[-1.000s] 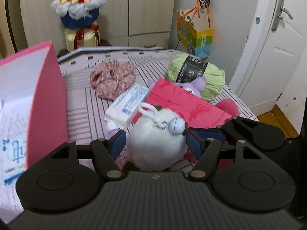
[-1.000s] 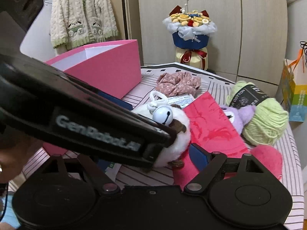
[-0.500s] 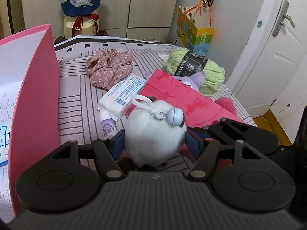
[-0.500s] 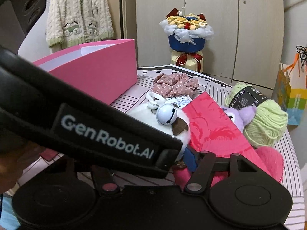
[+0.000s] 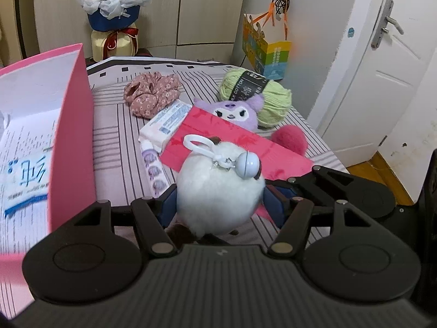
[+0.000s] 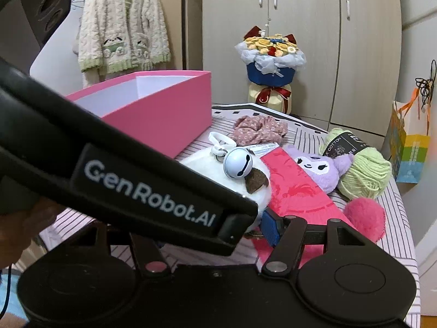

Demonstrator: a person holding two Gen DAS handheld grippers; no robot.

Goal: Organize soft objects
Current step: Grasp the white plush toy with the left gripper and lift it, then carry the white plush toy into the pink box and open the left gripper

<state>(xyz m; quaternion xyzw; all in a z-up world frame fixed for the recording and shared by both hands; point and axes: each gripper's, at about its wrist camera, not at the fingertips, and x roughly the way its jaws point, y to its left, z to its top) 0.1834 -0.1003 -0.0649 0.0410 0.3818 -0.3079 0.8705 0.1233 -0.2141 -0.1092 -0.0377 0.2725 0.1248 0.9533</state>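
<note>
Plush pinched in left gripper; right gripper mostly hidden, state unclear.

A flower bouquet stands far ahead, a colourful paper gift bag ahead to the right, a white door farther right.

A cream cardigan hangs up left.

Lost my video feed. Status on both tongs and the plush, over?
Left tongs shut on white plush, held above the table. Right tongs mostly hidden behind left unit, state unclear. Pink box open at left, path unobstructed.
</note>
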